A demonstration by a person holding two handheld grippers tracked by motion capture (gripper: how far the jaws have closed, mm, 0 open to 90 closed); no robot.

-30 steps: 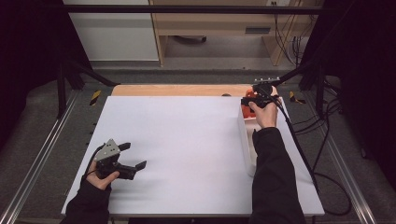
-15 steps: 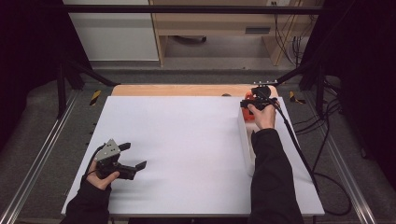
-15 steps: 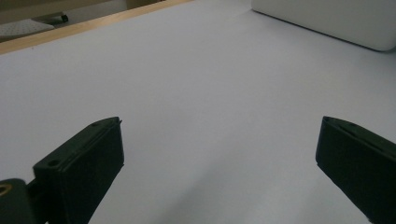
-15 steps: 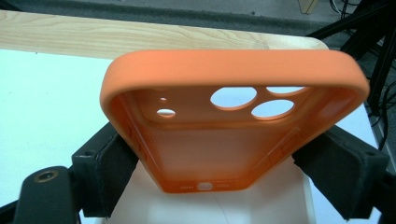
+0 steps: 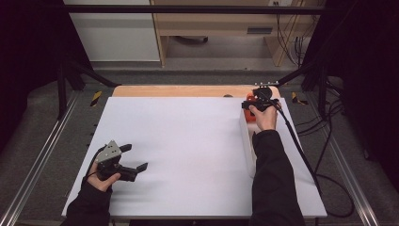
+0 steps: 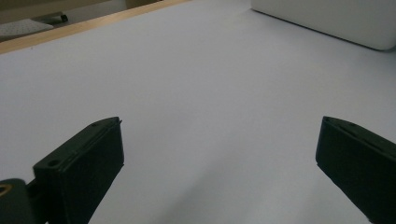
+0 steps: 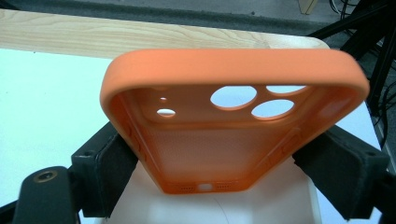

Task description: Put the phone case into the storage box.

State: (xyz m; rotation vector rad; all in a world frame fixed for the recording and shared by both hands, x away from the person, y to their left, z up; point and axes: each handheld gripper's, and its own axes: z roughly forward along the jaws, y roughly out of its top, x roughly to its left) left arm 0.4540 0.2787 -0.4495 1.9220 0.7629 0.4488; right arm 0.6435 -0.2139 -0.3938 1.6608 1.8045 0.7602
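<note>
Pinching an orange phone case by its two long edges, the right hand-held gripper holds it over the white tray at the counter's far right. The left hand-held gripper rests near the front left with jaws spread wide, holding nothing.

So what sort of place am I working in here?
Most likely a lab recording bench: a white table inside a black metal frame, loose cables on grey carpet, wooden furniture behind.
</note>
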